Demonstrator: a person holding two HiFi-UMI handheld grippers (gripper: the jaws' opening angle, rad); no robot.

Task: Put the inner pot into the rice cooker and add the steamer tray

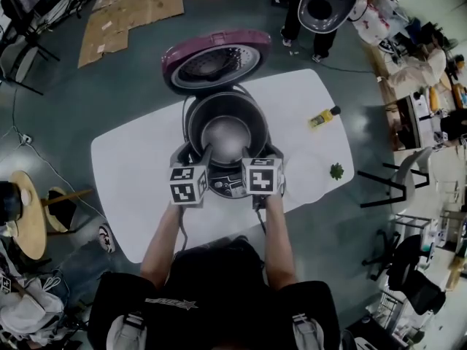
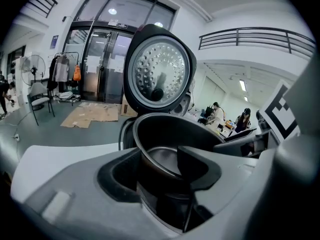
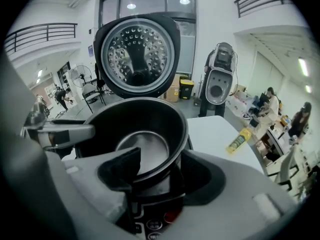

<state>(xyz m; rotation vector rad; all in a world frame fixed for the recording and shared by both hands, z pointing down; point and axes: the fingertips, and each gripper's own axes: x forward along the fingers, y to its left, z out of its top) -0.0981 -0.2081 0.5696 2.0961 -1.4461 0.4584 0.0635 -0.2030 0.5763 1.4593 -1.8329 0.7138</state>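
The left claw [image 2: 160,160] is gripping the near rim of the inner pot [image 1: 226,135], one pad inside the wall and one outside. Its jaws are standing fairly wide, yet seemingly pressing on the wall. The pot is sitting down inside the rice cooker [image 1: 228,187] on the white desk [image 1: 135,166], under the raised lid [image 1: 215,58] — so the first half is looking all but done, with only the letting go remaining. The right claw [image 3: 161,171] is clamping the same rim likewise, a little wider. The steamer tray is showing in no view — finding and adding it is what is left.
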